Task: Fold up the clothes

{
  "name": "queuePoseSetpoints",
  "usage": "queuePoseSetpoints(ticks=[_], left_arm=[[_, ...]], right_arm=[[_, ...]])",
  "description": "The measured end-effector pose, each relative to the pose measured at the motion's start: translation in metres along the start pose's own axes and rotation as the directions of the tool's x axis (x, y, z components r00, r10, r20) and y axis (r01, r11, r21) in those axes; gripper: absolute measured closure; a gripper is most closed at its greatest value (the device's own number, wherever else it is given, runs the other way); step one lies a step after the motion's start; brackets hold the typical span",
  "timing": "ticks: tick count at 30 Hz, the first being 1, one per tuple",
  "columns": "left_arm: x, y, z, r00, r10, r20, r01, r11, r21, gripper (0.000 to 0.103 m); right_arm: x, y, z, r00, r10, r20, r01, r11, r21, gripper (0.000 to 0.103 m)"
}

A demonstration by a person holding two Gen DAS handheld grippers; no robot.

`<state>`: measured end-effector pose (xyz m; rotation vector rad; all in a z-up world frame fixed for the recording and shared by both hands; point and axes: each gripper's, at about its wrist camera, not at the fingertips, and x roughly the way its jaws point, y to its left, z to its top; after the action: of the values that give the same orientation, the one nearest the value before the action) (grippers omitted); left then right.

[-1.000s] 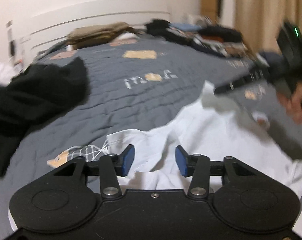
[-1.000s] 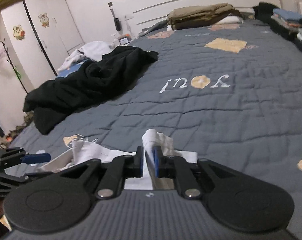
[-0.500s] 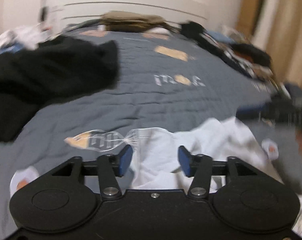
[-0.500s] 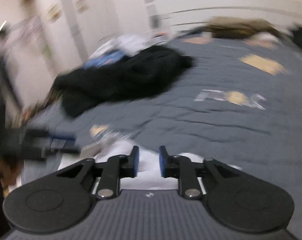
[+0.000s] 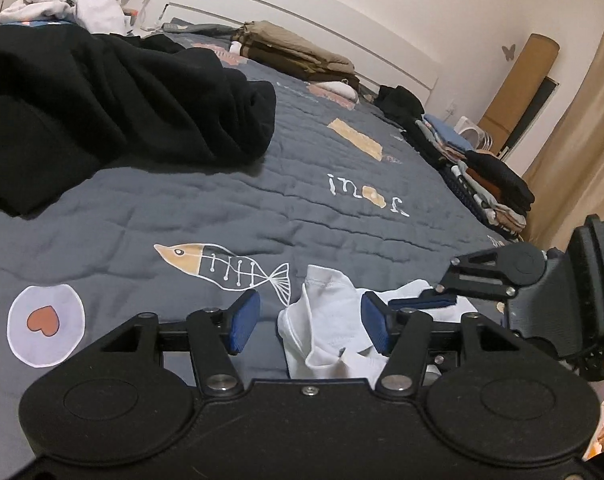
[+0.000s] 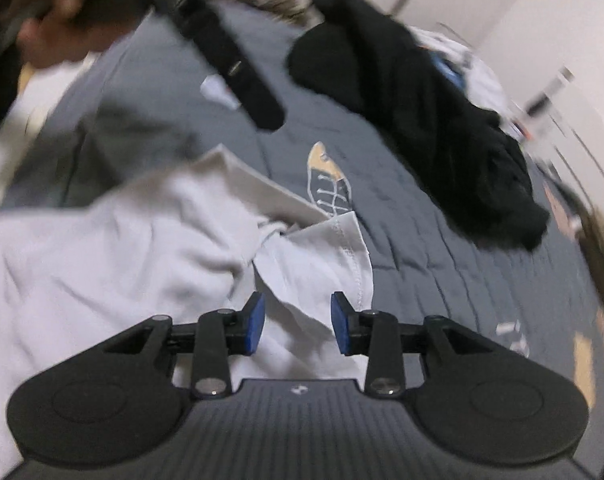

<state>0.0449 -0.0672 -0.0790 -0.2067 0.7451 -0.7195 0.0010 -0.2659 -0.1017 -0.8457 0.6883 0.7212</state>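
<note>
White garment (image 6: pixel 102 248): rumpled on the grey bed (image 5: pixel 262 200) at its near edge, one hemmed flap loose, apparently awaiting a fresh grip. Left tongs (image 5: pixel 307 322): spread wide, low, level, straddling a raised fold, gripping nothing. Right tongs (image 6: pixel 298 324): parted over the flap, angled downward, empty.

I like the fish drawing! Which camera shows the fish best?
The left wrist view: the whole fish is sharp, nose to tail, on the blanket. In the blurry right wrist view, the shirt hides part of it.
</note>
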Motion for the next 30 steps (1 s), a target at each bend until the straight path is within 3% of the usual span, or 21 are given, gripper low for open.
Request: queuePoseSetpoints(ticks=[5,7,9,11,13,16,19,21,22,25,27,30], left_arm=[[0.006,0.000,0.000,1.000,-0.001,-0.016,0.001,1.000,0.017,0.047],[0.007,0.002,0.001,1.000,0.011,-0.018,-0.010,1.000,0.019,0.047],[0.005,0.006,0.002,1.000,0.021,-0.014,-0.021,1.000,0.006,0.047],[0.003,0.010,0.003,0.999,0.034,-0.010,-0.034,0.999,-0.006,0.047],[0.001,0.012,0.003,0.999,0.038,-0.004,-0.038,0.999,-0.010,0.047],[-0.001,0.013,0.005,0.999,0.035,0.001,-0.035,0.999,-0.017,0.047],[-0.003,0.014,0.006,0.999,0.033,0.006,-0.033,0.999,-0.025,0.047],[-0.003,0.015,0.006,0.999,0.041,0.003,-0.041,0.999,-0.023,0.047],[-0.003,0.015,0.006,0.999,0.047,-0.003,-0.047,0.999,-0.014,0.047],[0.001,0.009,0.003,0.999,0.031,-0.042,-0.029,0.999,0.033,0.045],[0.004,0.000,-0.001,0.999,0.010,-0.052,-0.006,0.998,0.069,0.034],[0.014,-0.008,-0.004,0.998,-0.024,-0.064,0.029,0.997,0.077,0.033]], right_arm=[[0.018,0.009,0.009,0.999,0.025,-0.021,-0.028,0.991,-0.129,0.068],[0.026,0.012,0.013,0.999,0.024,-0.028,-0.028,0.990,-0.142,0.074],[0.032,0.007,0.019,0.999,0.048,-0.023,-0.050,0.995,-0.091,0.098],[0.034,-0.008,0.024,0.997,0.075,0.013,-0.076,0.997,0.035,0.099],[0.035,-0.032,0.022,0.994,0.092,0.064,-0.103,0.974,0.202,0.101],[0.041,-0.065,0.012,0.986,0.117,0.119,-0.157,0.891,0.425,0.102],[0.041,-0.086,-0.003,0.967,0.134,0.217,-0.242,0.757,0.607,0.102],[0.036,-0.096,-0.012,0.949,0.130,0.287,-0.298,0.663,0.687,0.102],[0.034,-0.097,-0.014,0.947,0.123,0.295,-0.301,0.651,0.697,0.102],[0.032,-0.087,-0.007,0.969,0.138,0.204,-0.237,0.750,0.617,0.101],[0.030,-0.081,0.002,0.979,0.124,0.160,-0.193,0.814,0.548,0.098],[0.028,-0.077,0.010,0.984,0.120,0.132,-0.169,0.865,0.472,0.097]])
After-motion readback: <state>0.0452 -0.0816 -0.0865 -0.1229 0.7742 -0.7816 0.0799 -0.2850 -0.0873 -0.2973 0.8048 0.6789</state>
